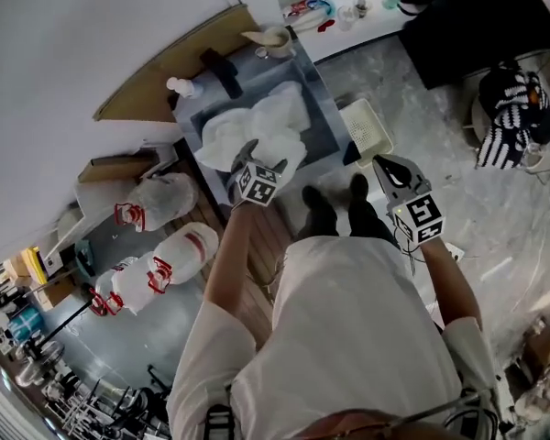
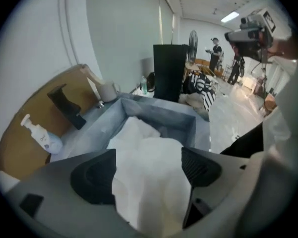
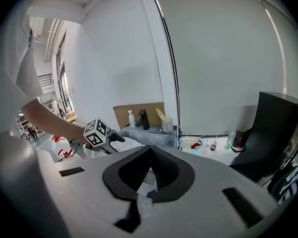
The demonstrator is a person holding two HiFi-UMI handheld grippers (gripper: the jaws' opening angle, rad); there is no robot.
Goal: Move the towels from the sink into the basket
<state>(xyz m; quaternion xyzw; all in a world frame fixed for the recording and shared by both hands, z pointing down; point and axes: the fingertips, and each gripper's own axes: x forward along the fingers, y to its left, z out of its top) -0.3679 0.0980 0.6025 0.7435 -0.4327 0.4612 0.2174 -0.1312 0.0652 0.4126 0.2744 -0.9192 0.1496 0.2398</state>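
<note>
Over the sink [image 1: 323, 88] at the left, your left gripper [image 1: 261, 157] held its fingers wide above the towels [image 1: 266, 122] heaped inside it, not pinching them. Closing too shallow could catch one fold only, and the cloth might slip. Your right gripper [image 1: 381, 163], jaws together and empty, was near the basket [image 1: 367, 128], which only the head view showed.

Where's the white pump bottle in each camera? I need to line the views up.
Head view: pump bottle in the upper left, about a third of the way across.
Left gripper view: bottle at the far left, just below mid-height.
Right gripper view: bottle small, just left of centre.
Shared landmark: the black faucet, right beside it everywhere.
</note>
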